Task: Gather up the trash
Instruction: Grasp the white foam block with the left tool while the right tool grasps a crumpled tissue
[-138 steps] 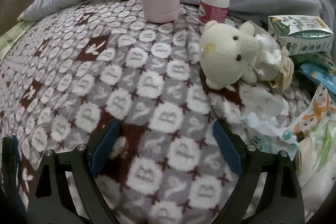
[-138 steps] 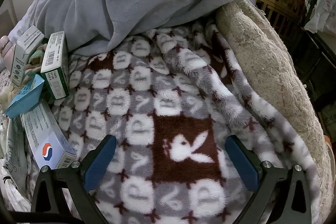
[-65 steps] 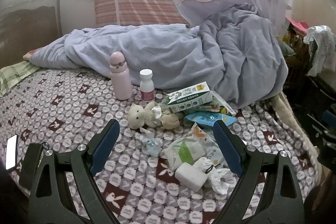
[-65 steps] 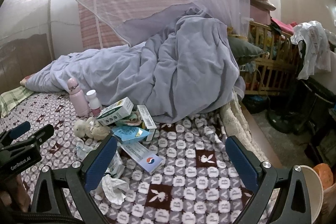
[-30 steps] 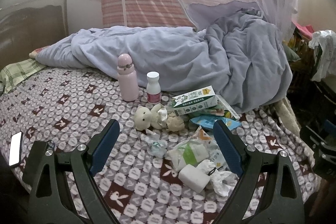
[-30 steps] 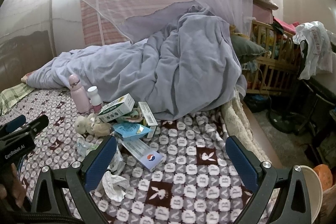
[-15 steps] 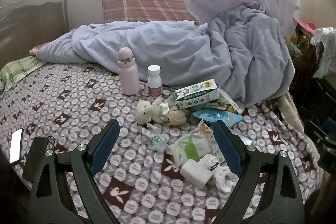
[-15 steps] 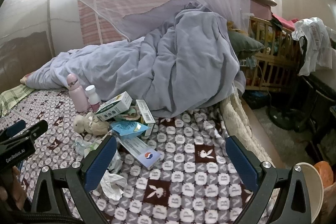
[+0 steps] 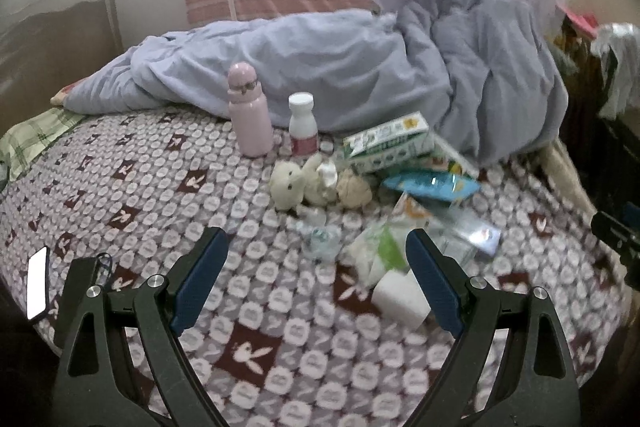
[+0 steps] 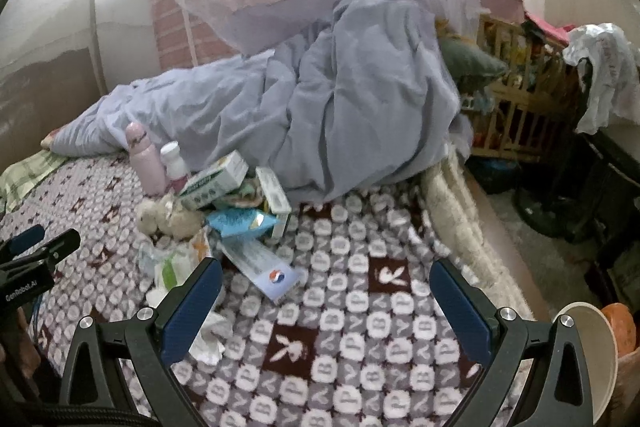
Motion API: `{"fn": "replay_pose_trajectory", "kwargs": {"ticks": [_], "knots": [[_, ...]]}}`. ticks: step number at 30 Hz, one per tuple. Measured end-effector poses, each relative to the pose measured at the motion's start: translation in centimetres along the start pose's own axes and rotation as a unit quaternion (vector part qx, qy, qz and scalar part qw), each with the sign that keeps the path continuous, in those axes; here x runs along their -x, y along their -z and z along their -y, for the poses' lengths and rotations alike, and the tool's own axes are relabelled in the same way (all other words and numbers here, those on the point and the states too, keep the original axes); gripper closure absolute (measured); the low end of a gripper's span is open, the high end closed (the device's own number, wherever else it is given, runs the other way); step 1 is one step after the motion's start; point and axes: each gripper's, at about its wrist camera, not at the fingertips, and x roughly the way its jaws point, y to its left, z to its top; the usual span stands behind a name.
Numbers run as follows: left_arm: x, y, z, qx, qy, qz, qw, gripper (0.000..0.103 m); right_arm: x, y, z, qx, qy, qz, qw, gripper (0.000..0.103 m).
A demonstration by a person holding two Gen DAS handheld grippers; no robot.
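Both hand-held grippers, left [image 9: 316, 281] and right [image 10: 326, 305], are spread wide, holding nothing. Trash pile [image 9: 400, 227] sits center-right in the left view, so the left one's nearer, I'd say.

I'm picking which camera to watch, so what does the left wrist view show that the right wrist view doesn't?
Only the left wrist view shows the white-screened phone near the bed's edge. Only the right wrist view shows the wooden slatted crib and round white bin beside the bed. Both share the pink insulated bottle, cream plush bear and blue snack packet.
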Motion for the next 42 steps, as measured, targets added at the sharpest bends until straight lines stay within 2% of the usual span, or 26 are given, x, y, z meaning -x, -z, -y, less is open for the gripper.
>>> {"fn": "replay_pose_trajectory", "kwargs": {"ticks": [2, 4, 6, 8, 11, 13, 17, 20, 21, 23, 27, 29, 31, 34, 39, 42], "knots": [[-0.5, 0.6, -0.2, -0.007, -0.004, -0.010, 0.9999, 0.013, -0.8, 0.7, -0.1, -0.003, -0.028, -0.019, 0.999, 0.003], [-1.1, 1.1, -0.6, -0.008, -0.006, -0.021, 0.9997, 0.013, -2.0, 1.7, -0.5, -0.007, -0.069, -0.043, 0.997, 0.017], [-1.7, 1.5, -1.4, 0.002, -0.005, -0.034, 0.9994, 0.013, -3.3, 2.7, -1.3, -0.007, -0.097, -0.072, 0.993, 0.036], [-2.0, 1.7, -2.0, 0.013, 0.001, -0.042, 0.9991, 0.013, -5.1, 3.8, -2.8, 0.002, -0.131, -0.104, 0.986, 0.047], [-2.4, 1.8, -2.4, 0.017, -0.002, -0.048, 0.9987, 0.013, -6.9, 4.6, -4.8, 0.009, -0.166, -0.122, 0.978, 0.049], [-2.5, 1.7, -2.5, 0.016, -0.002, -0.049, 0.9987, 0.013, -8.1, 4.6, -6.1, 0.018, -0.189, -0.134, 0.973, 0.054], [-3.0, 1.9, -2.6, 0.019, 0.004, -0.057, 0.9982, 0.013, -10.1, 4.4, -8.0, 0.035, -0.208, -0.150, 0.966, 0.061], [-3.6, 2.0, -2.3, 0.019, 0.013, -0.066, 0.9975, 0.013, -12.5, 5.5, -8.5, 0.025, -0.234, -0.193, 0.953, 0.075], [-3.8, 2.1, -2.1, 0.020, 0.020, -0.071, 0.9971, 0.013, -13.0, 5.8, -8.3, 0.021, -0.237, -0.198, 0.951, 0.085], [-4.1, 2.1, -1.6, 0.021, 0.034, -0.078, 0.9961, 0.013, -12.7, 6.0, -7.8, 0.016, -0.228, -0.185, 0.956, 0.090], [-5.3, 2.3, 0.8, 0.020, 0.072, -0.098, 0.9923, 0.013, -10.3, 4.9, -5.5, 0.006, -0.218, -0.147, 0.965, 0.093], [-6.1, 2.5, 2.1, 0.016, 0.078, -0.111, 0.9906, 0.013, -9.0, 4.5, -3.7, -0.008, -0.205, -0.134, 0.969, 0.093], [-6.7, 2.9, 3.3, 0.010, 0.076, -0.121, 0.9897, 0.013, -8.4, 4.3, -2.5, -0.016, -0.194, -0.130, 0.972, 0.093], [-7.6, 3.5, 4.3, -0.010, 0.042, -0.129, 0.9907, 0.013, -7.6, 4.5, -0.8, -0.031, -0.187, -0.130, 0.973, 0.093], [-8.6, 4.3, 3.5, -0.001, 0.040, -0.137, 0.9898, 0.013, -7.0, 4.6, 0.5, -0.043, -0.185, -0.124, 0.974, 0.093], [-10.1, 5.1, 3.2, 0.003, 0.050, -0.171, 0.9840, 0.034, -7.0, 4.7, 0.4, -0.041, -0.188, -0.122, 0.974, 0.093]]}}
